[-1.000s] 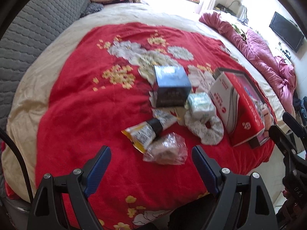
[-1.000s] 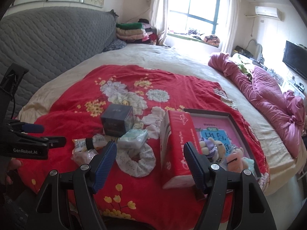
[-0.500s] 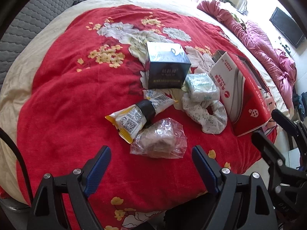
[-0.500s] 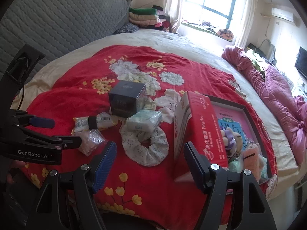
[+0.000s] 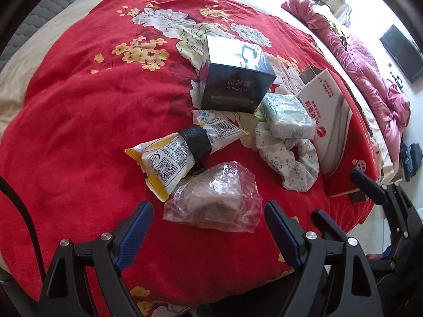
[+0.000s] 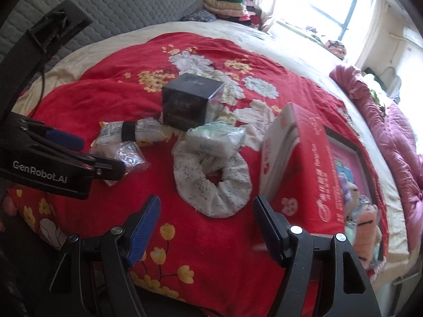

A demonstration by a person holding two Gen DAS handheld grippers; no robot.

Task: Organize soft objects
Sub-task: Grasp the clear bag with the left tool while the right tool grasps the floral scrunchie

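A red blanket [image 5: 79,121] covers the bed. Both grippers, left [image 5: 206,227] and right [image 6: 206,219], are wide apart, holding nothing; a bag [image 5: 214,198] lies at 12 o'clock of the left.

We see daylight pouring through the tall curtained window [image 6: 330,8], blown out to white glare there. The red floral blanket [image 5: 87,111] is evenly lit with soft shadows. Fisheye bending curves the edges, corners black; slight blur throughout.

Place: home bedroom
Evidence: bed [image 6: 264,39] with red floral blanket [image 5: 79,105], quilted headboard [image 6: 119,0], folded clothes [image 6: 224,2], window [image 6: 330,2]
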